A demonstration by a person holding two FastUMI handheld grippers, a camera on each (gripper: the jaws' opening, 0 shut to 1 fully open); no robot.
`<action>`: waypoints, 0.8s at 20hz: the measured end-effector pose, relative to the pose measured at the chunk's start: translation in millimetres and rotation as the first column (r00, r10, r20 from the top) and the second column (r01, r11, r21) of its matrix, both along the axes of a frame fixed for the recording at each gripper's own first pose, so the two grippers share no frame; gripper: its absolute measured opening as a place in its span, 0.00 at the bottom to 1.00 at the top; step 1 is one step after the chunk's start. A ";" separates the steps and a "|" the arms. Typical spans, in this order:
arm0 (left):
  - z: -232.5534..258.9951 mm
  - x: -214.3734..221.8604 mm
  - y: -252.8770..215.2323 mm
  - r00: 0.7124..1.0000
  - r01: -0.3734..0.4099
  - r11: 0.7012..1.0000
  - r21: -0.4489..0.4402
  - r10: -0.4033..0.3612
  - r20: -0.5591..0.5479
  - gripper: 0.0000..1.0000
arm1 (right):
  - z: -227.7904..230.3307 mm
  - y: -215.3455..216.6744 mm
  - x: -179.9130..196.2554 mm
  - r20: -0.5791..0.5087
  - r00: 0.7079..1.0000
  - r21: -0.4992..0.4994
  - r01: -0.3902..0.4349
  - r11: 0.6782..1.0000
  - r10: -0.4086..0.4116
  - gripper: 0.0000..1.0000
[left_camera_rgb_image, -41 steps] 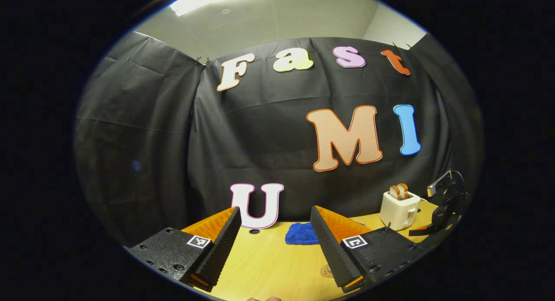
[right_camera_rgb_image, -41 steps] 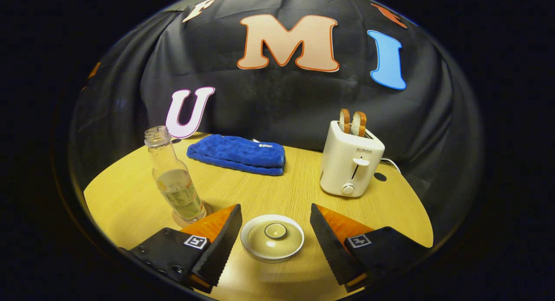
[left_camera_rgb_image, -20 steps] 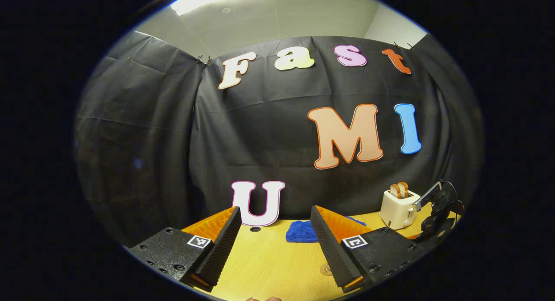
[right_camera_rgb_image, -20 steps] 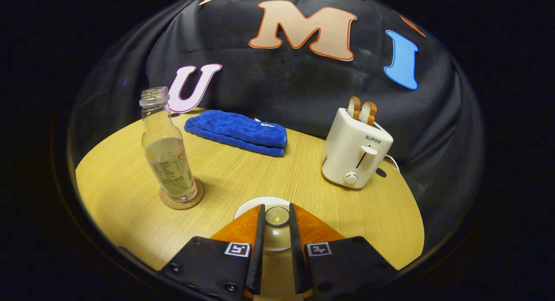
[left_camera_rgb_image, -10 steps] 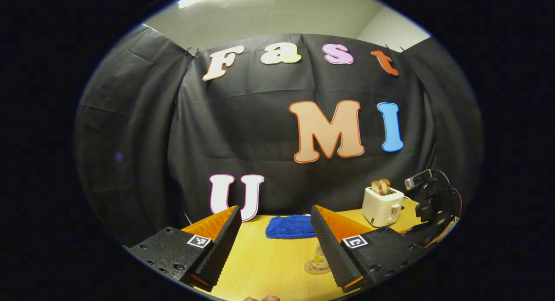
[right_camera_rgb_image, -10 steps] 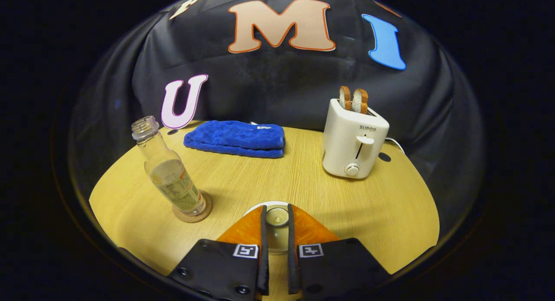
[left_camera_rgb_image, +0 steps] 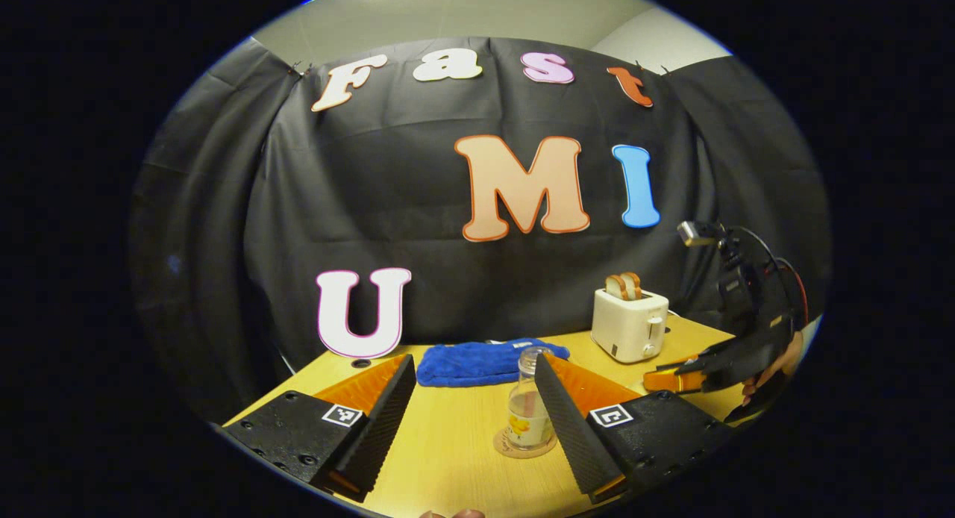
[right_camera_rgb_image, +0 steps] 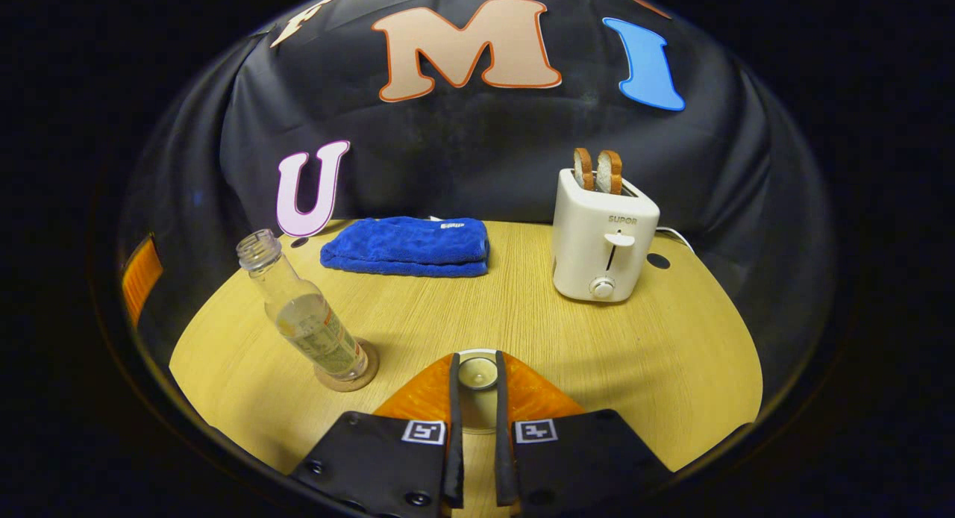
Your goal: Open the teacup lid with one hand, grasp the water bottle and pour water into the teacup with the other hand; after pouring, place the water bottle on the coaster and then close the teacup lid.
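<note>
Water bottle point(left_camera_rgb_image: 528, 406) newly between left jaws.

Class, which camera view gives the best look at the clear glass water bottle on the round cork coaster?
The right gripper view: the clear glass water bottle shows whole, from open neck to round cork coaster. In the left gripper view it looks smaller, its right edge hidden behind a finger of the left gripper.

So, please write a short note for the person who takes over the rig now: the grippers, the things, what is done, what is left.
Right gripper: shut on the teacup lid knob; whether it is lifted cannot be told.
Left gripper: open, holding nothing, aimed at the water bottle.
The bottle stands uncapped on the coaster, partly full.
Done: lid gripped.
Left: lift the lid, grasp the bottle, pour, return it to the coaster, close the lid.
</note>
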State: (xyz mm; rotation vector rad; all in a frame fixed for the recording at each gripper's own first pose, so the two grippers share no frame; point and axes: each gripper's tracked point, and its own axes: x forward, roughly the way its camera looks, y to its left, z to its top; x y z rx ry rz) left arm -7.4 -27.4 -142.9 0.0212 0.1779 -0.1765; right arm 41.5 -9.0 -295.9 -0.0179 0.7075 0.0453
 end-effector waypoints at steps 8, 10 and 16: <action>-60.0 17.3 -28.3 0.989 0.118 0.990 -0.078 -0.124 -0.076 0.95 | 40.3 -11.6 -4.8 0.037 0.998 -0.005 0.054 0.999 -0.054 0.19; -74.8 19.7 -35.5 0.982 0.153 0.985 -0.074 -0.160 -0.098 0.95 | 47.5 -17.4 -7.1 0.049 0.996 -0.020 0.071 0.997 -0.069 0.19; -116.0 24.9 -51.5 0.957 0.235 0.971 -0.052 -0.240 -0.163 0.95 | 61.1 -26.5 -16.7 0.069 0.992 -0.044 0.110 0.993 -0.107 0.19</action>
